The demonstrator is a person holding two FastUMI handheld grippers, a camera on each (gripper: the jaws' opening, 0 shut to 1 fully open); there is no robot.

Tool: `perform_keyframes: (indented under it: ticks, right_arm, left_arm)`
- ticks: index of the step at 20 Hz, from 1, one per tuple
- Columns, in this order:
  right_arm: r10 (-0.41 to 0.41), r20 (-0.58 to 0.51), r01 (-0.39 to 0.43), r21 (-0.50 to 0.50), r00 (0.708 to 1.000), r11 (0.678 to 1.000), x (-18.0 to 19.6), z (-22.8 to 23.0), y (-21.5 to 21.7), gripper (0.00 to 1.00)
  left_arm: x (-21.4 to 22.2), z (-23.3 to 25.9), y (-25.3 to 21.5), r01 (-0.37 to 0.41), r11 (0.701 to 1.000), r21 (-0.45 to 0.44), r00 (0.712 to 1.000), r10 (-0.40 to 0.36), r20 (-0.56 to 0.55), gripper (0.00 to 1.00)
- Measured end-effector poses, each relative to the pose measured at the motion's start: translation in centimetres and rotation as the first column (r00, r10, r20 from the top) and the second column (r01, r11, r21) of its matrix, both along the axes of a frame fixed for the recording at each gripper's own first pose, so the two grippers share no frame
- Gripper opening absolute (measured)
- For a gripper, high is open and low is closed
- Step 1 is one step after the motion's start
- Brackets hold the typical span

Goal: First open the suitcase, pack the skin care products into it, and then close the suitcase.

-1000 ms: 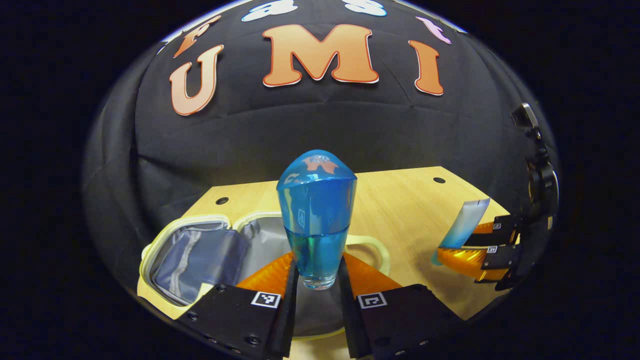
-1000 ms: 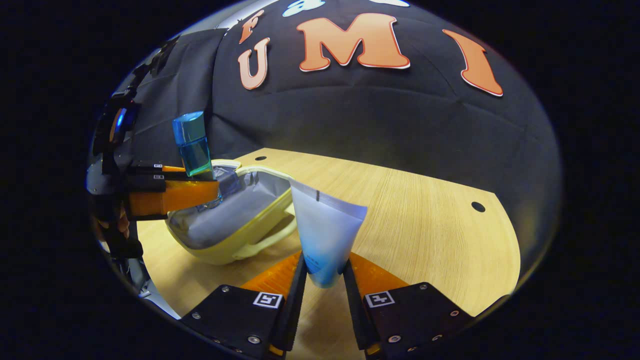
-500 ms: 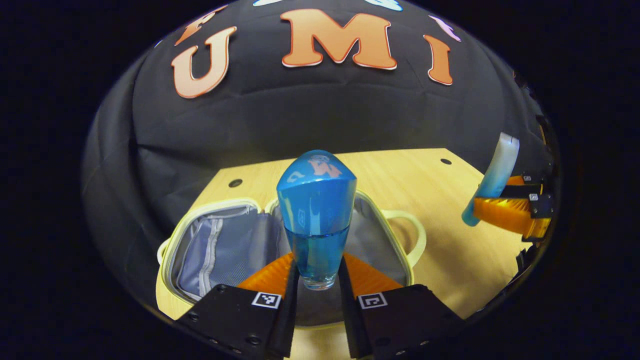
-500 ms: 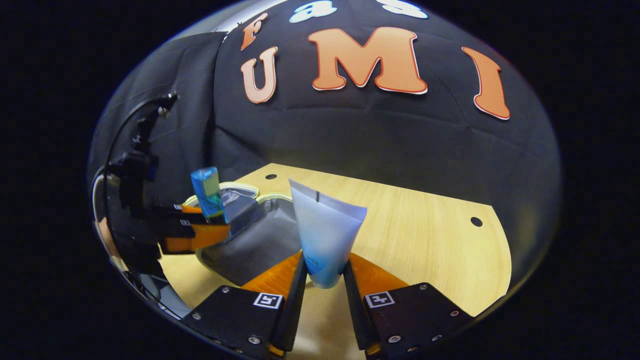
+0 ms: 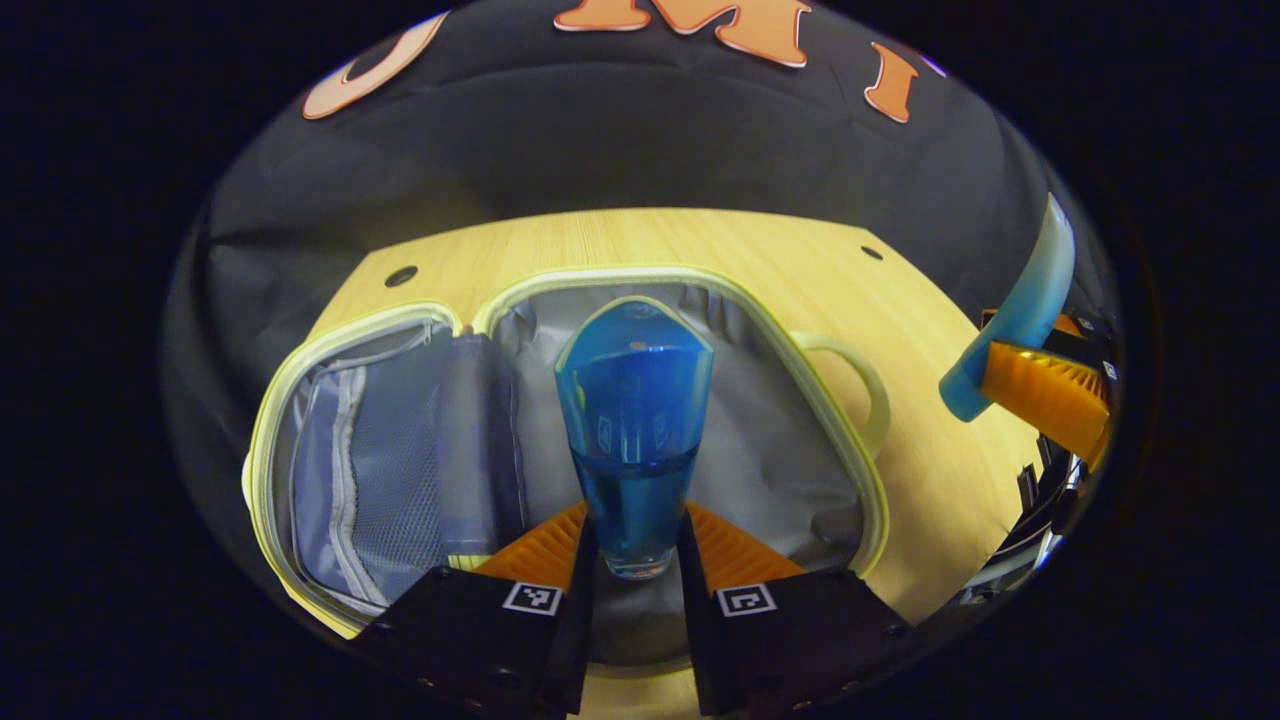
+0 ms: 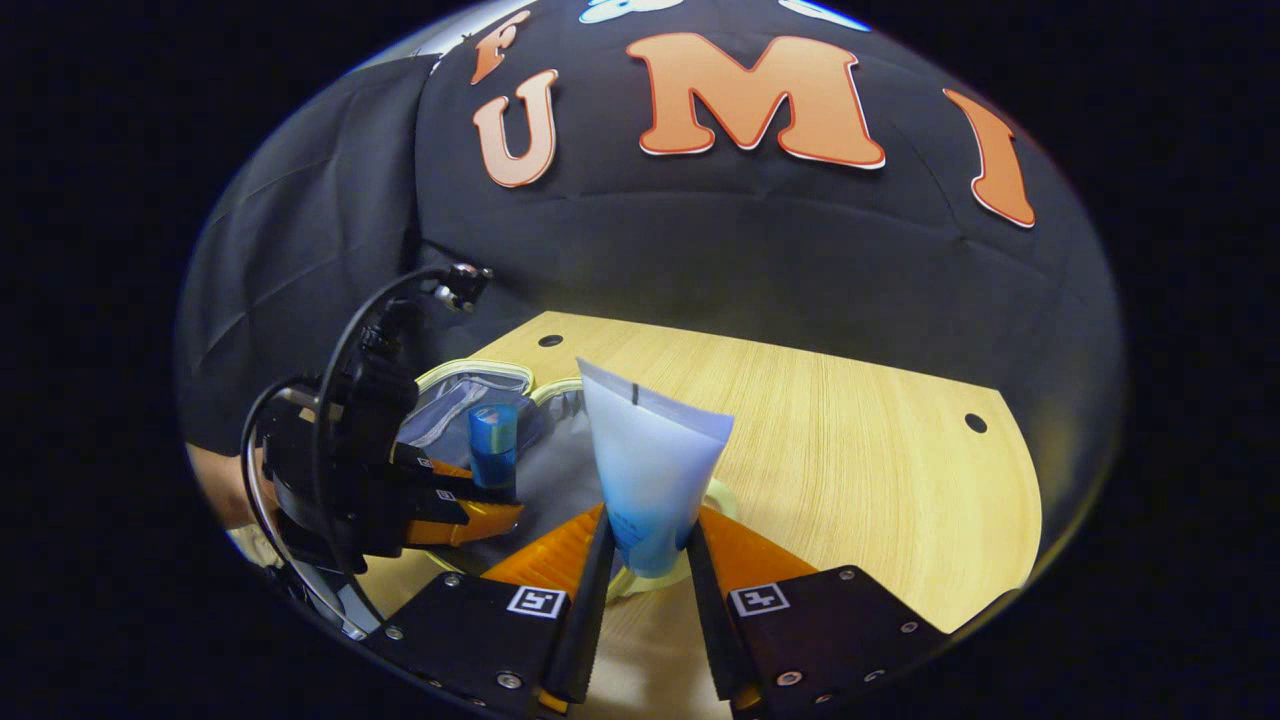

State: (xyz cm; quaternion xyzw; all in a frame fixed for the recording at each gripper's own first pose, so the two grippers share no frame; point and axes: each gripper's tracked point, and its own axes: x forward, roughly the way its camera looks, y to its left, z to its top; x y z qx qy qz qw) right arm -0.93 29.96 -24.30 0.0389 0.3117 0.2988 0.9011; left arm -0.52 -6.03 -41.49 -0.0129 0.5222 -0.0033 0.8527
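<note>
on the light wooden table (image 5: pixel 700 240), toward its left edge, the pale yellow suitcase with grey lining (image 5: pixel 860 470) lies open, mesh-pocket half to the left. above its main half the left gripper (image 5: pixel 634 560) pinches the base of an upright blue transparent bottle (image 5: pixel 633 420). to the right, the right gripper (image 6: pixel 645 575) clamps a white-and-blue squeeze tube (image 6: pixel 650 470) above the table, near the suitcase's handle.

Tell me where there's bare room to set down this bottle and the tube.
The suitcase lies open: its grey half under the blue bottle looks bare, bordered by the mesh-pocket half and the handle. The table beyond the tube is bare too. It is crowded around the left gripper.
</note>
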Motion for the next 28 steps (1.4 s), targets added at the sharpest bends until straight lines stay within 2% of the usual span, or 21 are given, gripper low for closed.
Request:
perform_keyframes:
  ticks: [6,8,12,16,20,22,23,28]
  right_arm:
    - [-0.06,-0.072,0.059,-0.017,0.996,0.998,0.4,-1.4,1.3,0.46]
    - [-0.07,-0.094,0.068,-0.025,0.993,0.997,0.8,-2.0,1.8,0.46]
    - [-0.075,-0.135,0.07,-0.044,0.988,0.997,1.6,-3.3,3.1,0.46]
    - [-0.061,-0.173,0.054,-0.048,0.983,0.997,1.3,-4.2,4.2,0.46]
    - [-0.026,-0.212,0.016,-0.046,0.977,0.999,0.6,-4.9,5.7,0.46]
    - [0.006,-0.242,-0.017,-0.045,0.97,0.999,-0.2,-5.4,6.8,0.46]
    - [0.017,-0.257,-0.029,-0.045,0.966,0.999,-0.5,-5.9,7.3,0.46]
    - [0.038,-0.328,-0.062,-0.065,0.944,0.996,-1.3,-8.1,9.6,0.46]
  left_arm:
    - [1.4,-2.8,-0.1,0.001,0.999,-0.05,0.996,-0.005,-0.088,0.41]
    - [1.3,-3.4,0.3,-0.004,1.0,-0.02,0.992,0.001,-0.125,0.41]
    - [1.1,-2.5,-0.3,-0.01,1.0,-0.017,0.993,0.008,-0.119,0.41]
    - [1.7,-0.6,-0.4,0.009,1.0,-0.029,1.0,-0.01,-0.028,0.45]
    - [1.8,3.8,0.9,0.021,0.999,0.029,0.995,-0.024,0.096,0.6]
    - [1.6,5.7,2.4,-0.002,0.997,0.082,0.986,-0.011,0.164,0.69]
    - [1.4,6.7,3.5,-0.023,0.994,0.109,0.979,0.001,0.203,0.79]
    - [-0.2,13.2,7.2,-0.149,0.959,0.243,0.939,0.06,0.339,0.86]
